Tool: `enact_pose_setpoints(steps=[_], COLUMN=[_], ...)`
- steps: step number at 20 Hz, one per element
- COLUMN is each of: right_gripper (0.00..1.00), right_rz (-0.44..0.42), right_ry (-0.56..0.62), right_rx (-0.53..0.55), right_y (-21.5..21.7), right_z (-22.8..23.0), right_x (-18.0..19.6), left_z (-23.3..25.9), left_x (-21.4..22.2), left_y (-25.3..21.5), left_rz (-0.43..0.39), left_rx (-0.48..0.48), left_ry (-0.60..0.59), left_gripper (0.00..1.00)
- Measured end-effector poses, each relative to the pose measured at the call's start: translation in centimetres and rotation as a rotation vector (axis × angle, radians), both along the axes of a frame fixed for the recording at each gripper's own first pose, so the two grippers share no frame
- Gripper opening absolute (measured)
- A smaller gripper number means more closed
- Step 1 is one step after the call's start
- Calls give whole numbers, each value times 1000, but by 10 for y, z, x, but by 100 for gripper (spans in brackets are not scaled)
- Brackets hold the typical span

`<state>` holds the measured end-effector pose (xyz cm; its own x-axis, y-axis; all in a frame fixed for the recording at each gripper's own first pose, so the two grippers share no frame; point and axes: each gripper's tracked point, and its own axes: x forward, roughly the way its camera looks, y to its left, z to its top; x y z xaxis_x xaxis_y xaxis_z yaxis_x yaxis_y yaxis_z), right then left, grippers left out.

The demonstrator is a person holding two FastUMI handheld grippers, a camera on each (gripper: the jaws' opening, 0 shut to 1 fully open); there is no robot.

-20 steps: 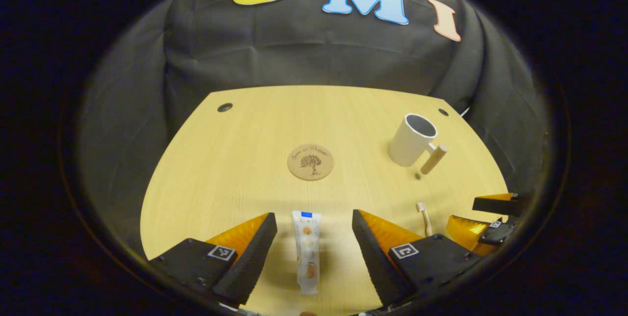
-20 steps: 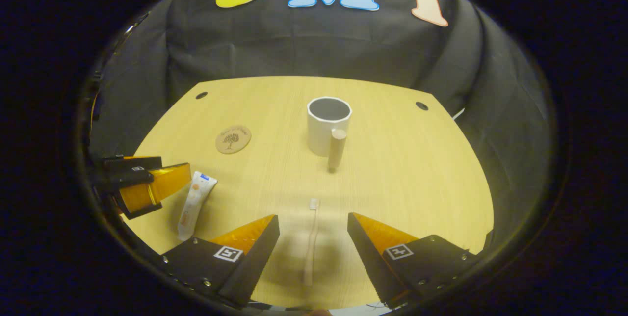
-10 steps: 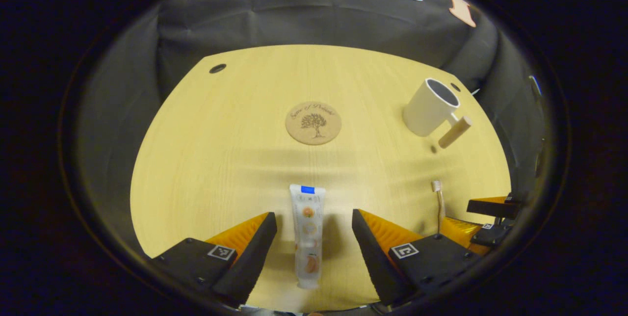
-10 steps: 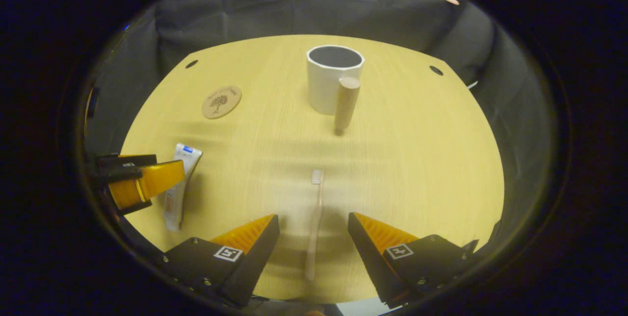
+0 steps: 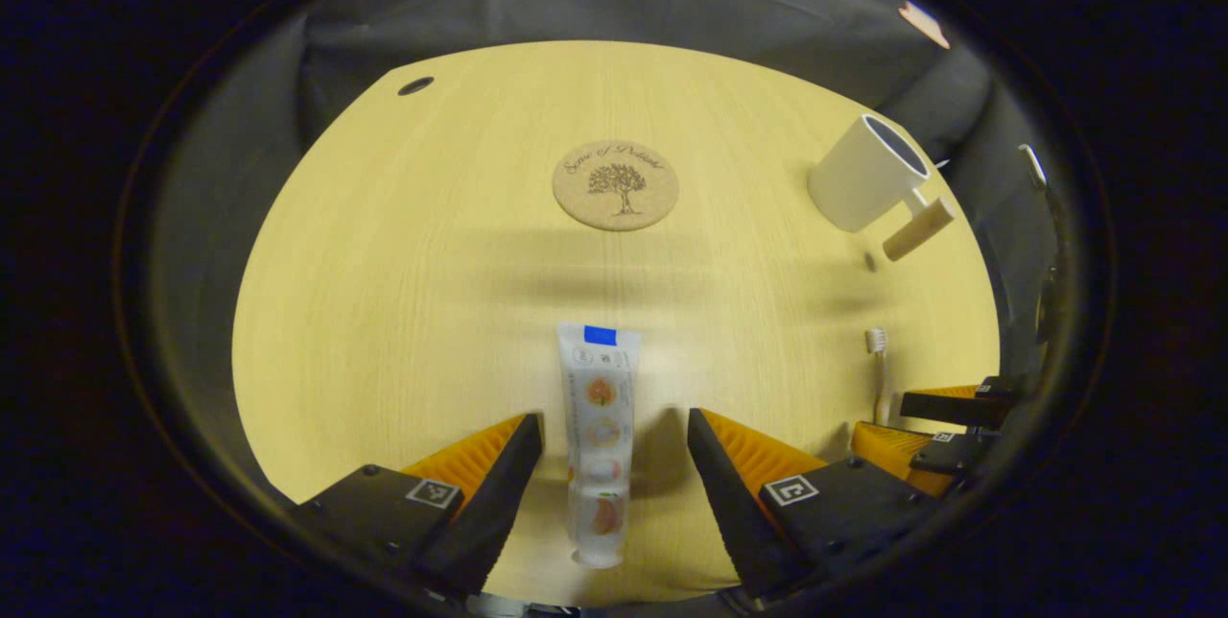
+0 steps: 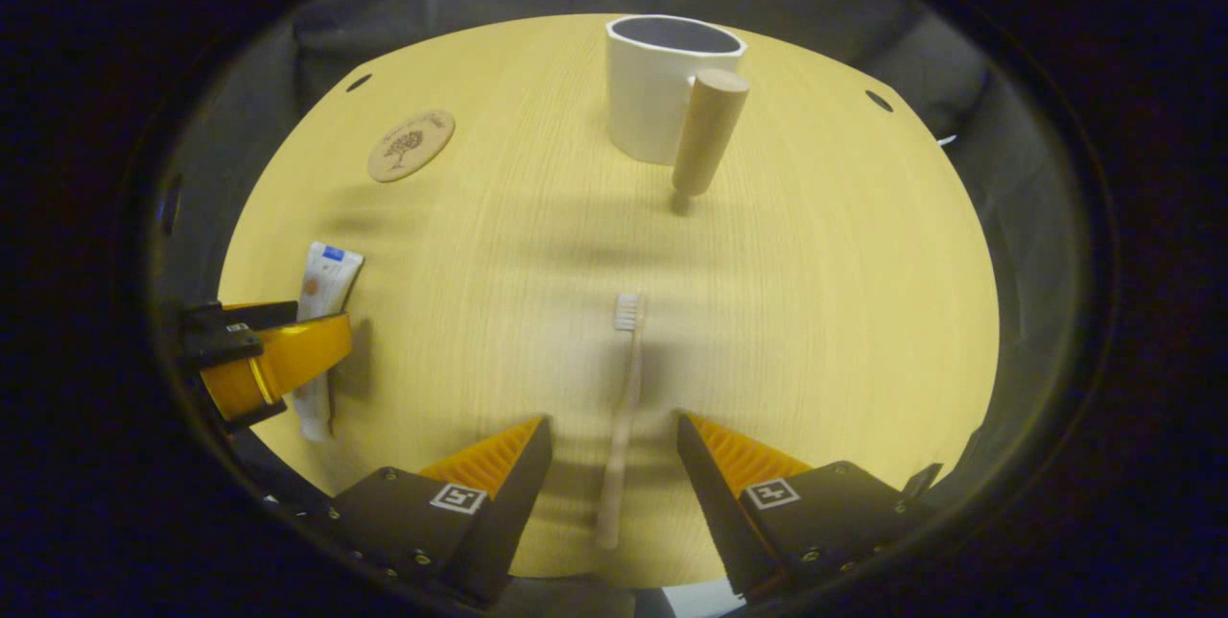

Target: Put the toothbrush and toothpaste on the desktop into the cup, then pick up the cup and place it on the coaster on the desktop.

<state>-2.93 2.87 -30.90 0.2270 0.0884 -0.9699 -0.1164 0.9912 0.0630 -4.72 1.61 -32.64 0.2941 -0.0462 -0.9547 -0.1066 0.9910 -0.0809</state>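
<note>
Both grippers have dropped lower and closer to the desktop than a second ago. The left gripper, jaws spread wide, straddles the toothpaste without touching it. The right gripper, jaws likewise apart, brackets the toothbrush handle. Beyond its jaws stands the cup; the coaster lies ahead of the left jaws.
</note>
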Motion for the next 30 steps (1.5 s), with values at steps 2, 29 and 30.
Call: enact_pose_setpoints(steps=[2,29,30], right_gripper=[81,6,6], right_rz=[9,-21,-33], right_ry=[19,6,-14], right_rx=[-16,111,126], right_y=[-1,6,7], right_z=[-3,3,5], right_x=[-3,-5,-4], left_z=[-2,4,7], left_x=[-3,7,10], left_y=[-3,19,16], left_rz=[-7,-29,-32], left_rx=[-4,52,47], left_ry=[10,-73,-94], left_gripper=[99,24,24])
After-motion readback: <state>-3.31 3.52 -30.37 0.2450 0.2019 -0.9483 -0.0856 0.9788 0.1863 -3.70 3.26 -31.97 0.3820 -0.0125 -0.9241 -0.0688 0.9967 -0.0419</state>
